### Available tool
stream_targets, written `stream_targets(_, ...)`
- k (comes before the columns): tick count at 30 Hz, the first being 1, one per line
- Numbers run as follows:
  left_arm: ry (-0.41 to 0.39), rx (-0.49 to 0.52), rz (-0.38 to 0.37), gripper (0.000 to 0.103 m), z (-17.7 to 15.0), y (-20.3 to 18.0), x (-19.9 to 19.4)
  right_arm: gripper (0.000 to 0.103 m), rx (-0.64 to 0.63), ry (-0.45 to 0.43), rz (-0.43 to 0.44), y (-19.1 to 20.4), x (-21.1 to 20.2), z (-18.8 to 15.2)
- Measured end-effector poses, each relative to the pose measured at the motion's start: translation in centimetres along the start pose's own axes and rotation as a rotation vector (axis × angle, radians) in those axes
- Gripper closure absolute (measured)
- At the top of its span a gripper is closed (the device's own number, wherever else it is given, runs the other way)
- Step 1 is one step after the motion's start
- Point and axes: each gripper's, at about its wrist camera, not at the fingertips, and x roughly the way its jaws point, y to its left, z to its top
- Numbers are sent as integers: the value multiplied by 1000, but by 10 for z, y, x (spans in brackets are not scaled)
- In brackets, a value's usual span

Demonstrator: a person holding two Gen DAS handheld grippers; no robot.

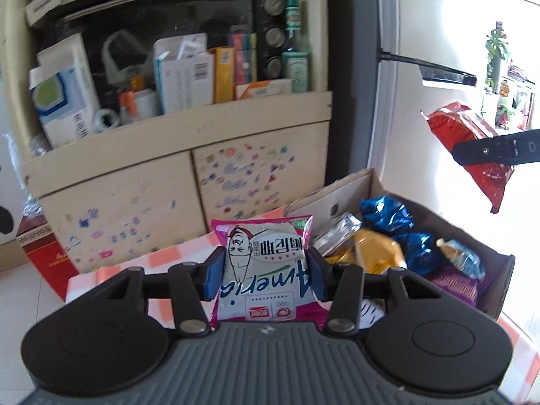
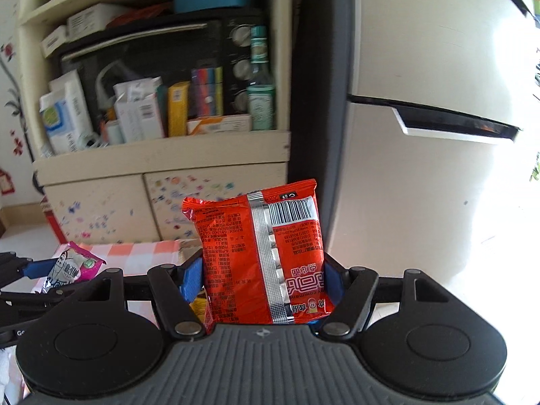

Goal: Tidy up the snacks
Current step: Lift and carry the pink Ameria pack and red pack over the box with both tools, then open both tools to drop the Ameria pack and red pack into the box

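Before a cluttered cream shelf unit [image 1: 175, 125], each claw is clamped across a light, crinkly, slippery packet: left claw [image 1: 265, 278] on the pink-and-white snack packet [image 1: 265, 270], right claw [image 2: 263, 278] on the red foil snack packet [image 2: 260, 256], both best held mid-body

1. Left gripper [image 1: 265, 276]: black frame, blue pads.
2. Snack packet [image 1: 266, 270]: pink edges, white-grey centre, blue lettering, cartoon face.
3. Red packet [image 2: 266, 256]: orange-red, silver seam strip, black-white barcode.
4. Cardboard box [image 1: 438, 226]: brown; holds blue, gold, purple wrappers.
5. Tablecloth [image 2: 135, 248]: orange-white check.
6. Cabinet doors [image 1: 243, 175]: cream, multicoloured stickers.
7. Toaster oven [image 1: 162, 27]: black.
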Motion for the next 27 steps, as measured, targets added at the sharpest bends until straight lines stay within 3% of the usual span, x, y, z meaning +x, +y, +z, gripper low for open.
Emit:
stream_targets(9, 0, 16, -86, 54, 27, -51, 24, 28, 52, 27, -26, -9, 6, 1)
stream_targets(20, 89, 23, -193, 53, 4, -102, 47, 28, 128, 68, -3, -17, 19, 4)
stream_targets(23, 120, 31, -215, 30, -1, -111, 48, 18, 145, 88, 4, -16, 24, 3)
stream_targets(25, 105, 33, -211, 14, -3, -111, 42, 6, 150, 82, 10, -15, 22, 4)
stream_targets(27, 108, 33, -204, 10, -3, -110, 38, 2, 151, 81, 5, -15, 21, 4)
